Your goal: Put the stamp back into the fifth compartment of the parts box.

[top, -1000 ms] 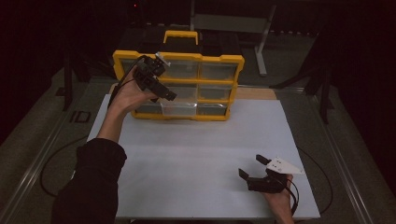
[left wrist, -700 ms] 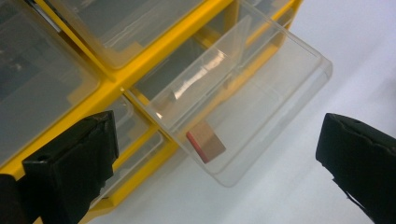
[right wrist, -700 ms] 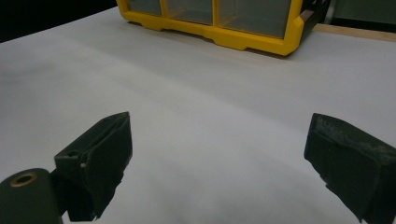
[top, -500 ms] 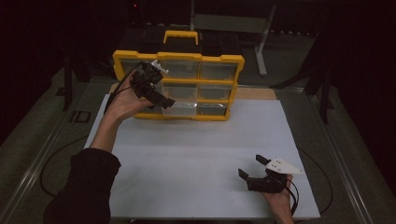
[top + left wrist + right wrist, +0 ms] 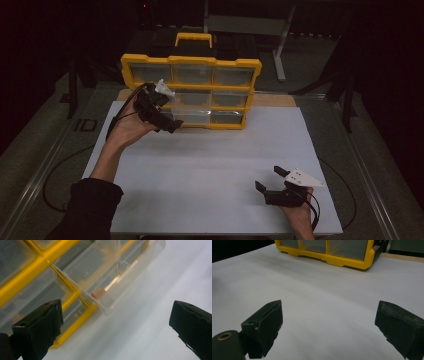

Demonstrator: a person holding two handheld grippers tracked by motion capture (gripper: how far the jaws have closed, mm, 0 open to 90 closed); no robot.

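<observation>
The left hand (image 5: pixel 127 131) is raised at the end of an outstretched forearm and tilts the left gripper (image 5: pixel 167 121) toward the lower left front of the yellow drawer cabinet (image 5: pixel 190 92), its jaws wide apart and holding nothing, while the right gripper (image 5: pixel 269 184) rests low on the white table (image 5: pixel 210 165) well short of the cabinet, jaws also spread and empty. The left gripper view shows what the high view cannot: a clear drawer (image 5: pixel 110 272) pulled out just ahead of the jaws, with a small red and tan piece (image 5: pixel 98 293) inside it.
</observation>
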